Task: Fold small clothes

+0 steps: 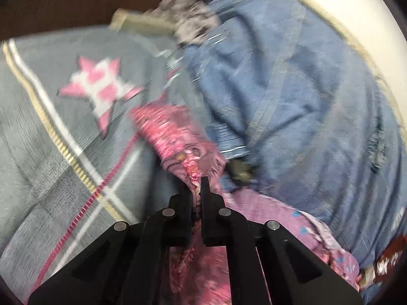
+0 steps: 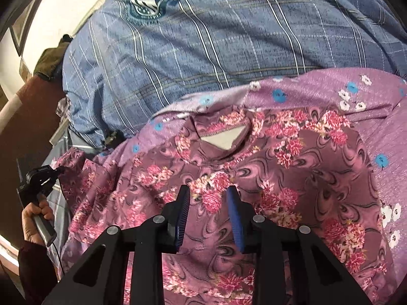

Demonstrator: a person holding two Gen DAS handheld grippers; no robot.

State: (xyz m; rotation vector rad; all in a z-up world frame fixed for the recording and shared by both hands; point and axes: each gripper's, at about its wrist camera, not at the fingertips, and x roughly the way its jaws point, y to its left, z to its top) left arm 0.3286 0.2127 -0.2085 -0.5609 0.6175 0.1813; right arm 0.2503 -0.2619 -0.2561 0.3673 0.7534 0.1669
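Pinching a gathered edge of the pink floral top, the left gripper is sitting fully closed on the cloth in the left wrist view. A ridge of the fabric is running from between the two fingertips up and to the left, so the held edge is lying straight ahead of this gripper along its pointing line. To the left, the grey bedsheet with its pink star is showing bare. To the right, the blue checked cloth is lying bunched up, touching the top. The picture is blurred, so finer detail of the grip cannot be read.

In the right wrist view, the right gripper is hovering over the middle of the pink floral top with its jaws partly apart and nothing visibly clamped between the blue pads. Whether the pads are touching the cloth cannot be told. The top is lying spread with its neckline ahead of the fingertips, so its long axis is running away from this gripper, neck end far. It is resting on a lilac flowered cloth. The left gripper is standing at the top's left edge, held by a hand.

Judging from this layout, the left gripper is the nearer one to the side edge, and the coming fold is likely turning on carrying that edge across toward the right gripper.
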